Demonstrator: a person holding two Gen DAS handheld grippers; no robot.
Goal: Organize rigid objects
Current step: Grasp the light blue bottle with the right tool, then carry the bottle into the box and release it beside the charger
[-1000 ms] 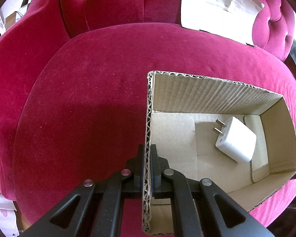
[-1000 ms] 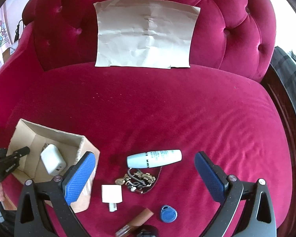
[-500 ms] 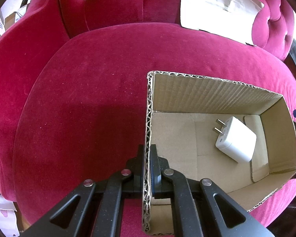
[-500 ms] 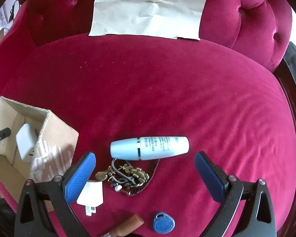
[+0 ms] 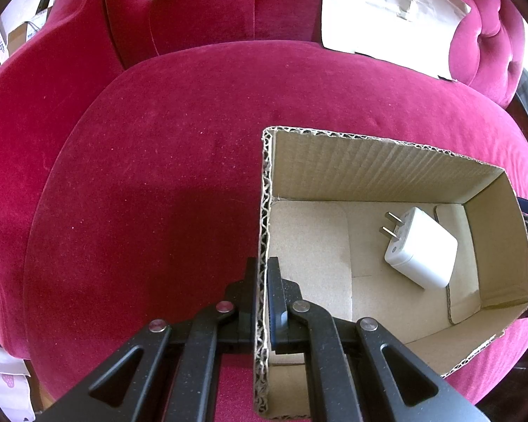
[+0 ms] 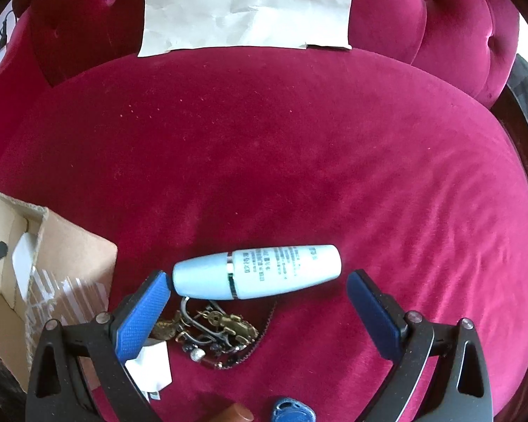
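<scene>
The right tongs (image 6: 257, 293), spread wide, have dropped closer so the bottle (image 6: 257, 276) lies between their tips, while the left tongs (image 5: 263, 281) stay clamped on the box (image 5: 264, 211) wall.

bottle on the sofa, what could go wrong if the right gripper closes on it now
1. The light blue bottle lies lengthwise between the open right gripper fingers, so closing on its rounded ends may squirt it out.
2. The key bunch touches the bottle and might snag.
3. The left gripper pinches only one wall of the cardboard box; a bump may tip it.
</scene>
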